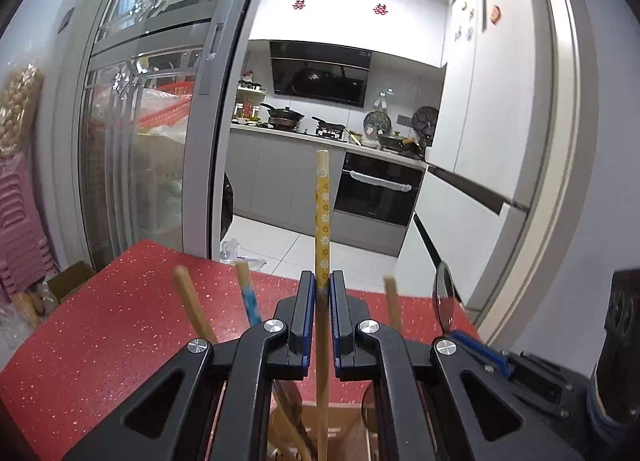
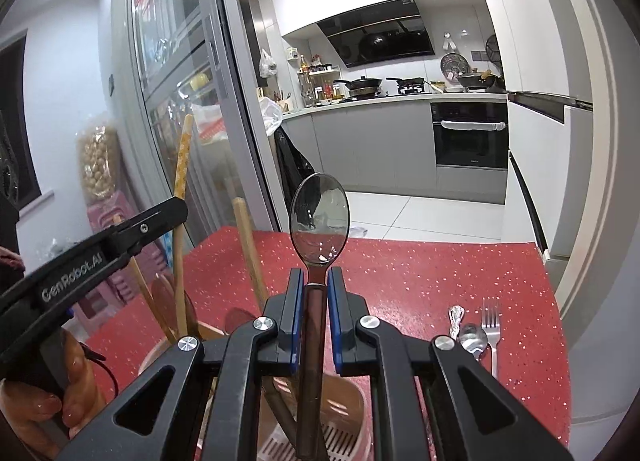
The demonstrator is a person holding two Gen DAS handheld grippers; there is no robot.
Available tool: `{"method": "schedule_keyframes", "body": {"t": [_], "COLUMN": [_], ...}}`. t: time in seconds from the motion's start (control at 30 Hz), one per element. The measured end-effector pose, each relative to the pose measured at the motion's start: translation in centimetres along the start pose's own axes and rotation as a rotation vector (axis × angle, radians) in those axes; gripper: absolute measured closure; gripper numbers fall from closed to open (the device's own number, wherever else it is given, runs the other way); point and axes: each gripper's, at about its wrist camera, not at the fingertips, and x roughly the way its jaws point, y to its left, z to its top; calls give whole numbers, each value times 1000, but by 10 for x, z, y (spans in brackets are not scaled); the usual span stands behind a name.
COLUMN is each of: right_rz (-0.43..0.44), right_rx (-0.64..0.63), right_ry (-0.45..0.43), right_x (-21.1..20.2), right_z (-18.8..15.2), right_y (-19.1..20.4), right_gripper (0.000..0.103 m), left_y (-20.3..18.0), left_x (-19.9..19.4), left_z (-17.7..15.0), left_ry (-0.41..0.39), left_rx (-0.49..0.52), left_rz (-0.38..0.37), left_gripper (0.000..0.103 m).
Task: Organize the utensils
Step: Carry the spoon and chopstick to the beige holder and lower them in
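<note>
My left gripper (image 1: 322, 281) is shut on a yellow flower-patterned chopstick (image 1: 322, 213) that stands upright, its lower end reaching down into a wooden utensil holder (image 1: 344, 433) below. My right gripper (image 2: 318, 279) is shut on the handle of a metal spoon (image 2: 319, 217), bowl up, above the same holder (image 2: 340, 405). Other chopsticks (image 1: 192, 309) and wooden utensils (image 2: 248, 249) stick out of the holder. In the right wrist view the left gripper (image 2: 176, 207) shows at the left with its yellow chopstick (image 2: 182, 165). The spoon (image 1: 444, 297) also appears at the right of the left wrist view.
On the red speckled table (image 2: 440, 273), a fork (image 2: 491, 329), a small spoon (image 2: 474, 337) and a small whisk (image 2: 455, 319) lie at the right. A person's hand (image 2: 36, 401) holds the left gripper. A glass sliding door (image 1: 152, 121) stands at the left, with the kitchen behind.
</note>
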Motion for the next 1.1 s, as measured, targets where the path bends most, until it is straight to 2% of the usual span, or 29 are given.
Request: {"method": "schedule_keyframes", "body": {"t": [0.17, 0.6, 1.1], "right_rz": [-6, -5, 8], "right_rx": [-16, -43, -41], "right_ry": [9, 54, 139], "right_x": [-4, -20, -20], "right_z": [-9, -23, -27], "right_y": [1, 5, 9], "right_gripper": [90, 90, 90], "left_y": [-10, -6, -2], "left_x": [-5, -13, -14], "left_z": [-10, -26, -20], "left_ry": [7, 96, 164], "left_rx": [85, 119, 122], "left_rz": [19, 51, 51], "left_gripper": [72, 71, 71]}}
